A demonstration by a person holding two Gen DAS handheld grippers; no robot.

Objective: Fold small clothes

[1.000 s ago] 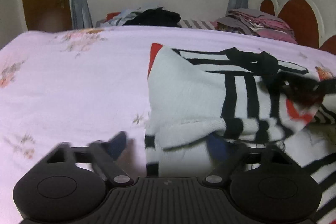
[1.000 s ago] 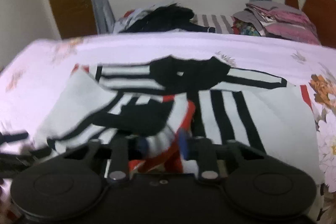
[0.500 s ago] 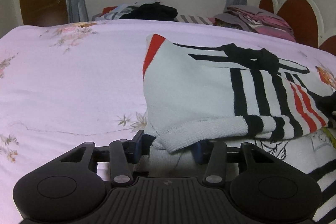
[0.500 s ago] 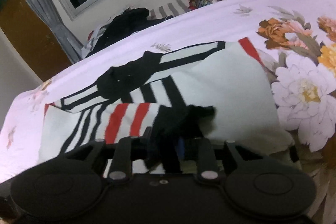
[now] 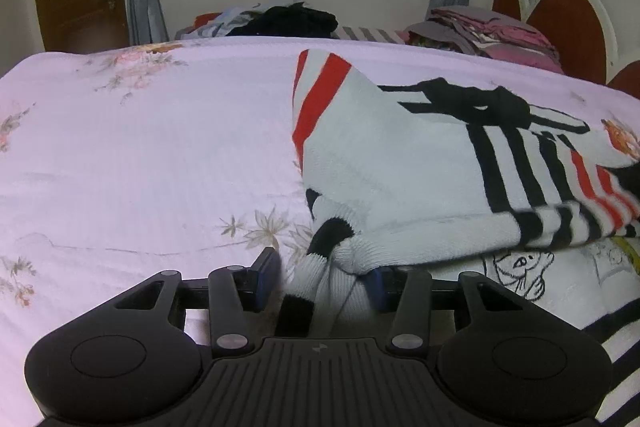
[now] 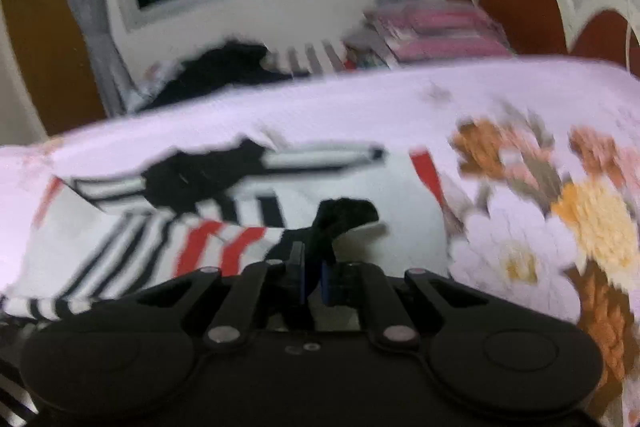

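My left tool is showing matte black plastic: a ribbed centre plate with a small pale mark, two round housings at its sides, angled linkage arms with silver screws, and blue-padded fingers. My right tool is looking alike, smooth-topped, blurred.

We see a white knit sweater with black and red stripes, partly folded on the bed, its black collar toward twelve o'clock.

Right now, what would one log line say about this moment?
task: fold sweater | left tongs: around hem | right tongs: pinching black sleeve cuff | place: pink bed
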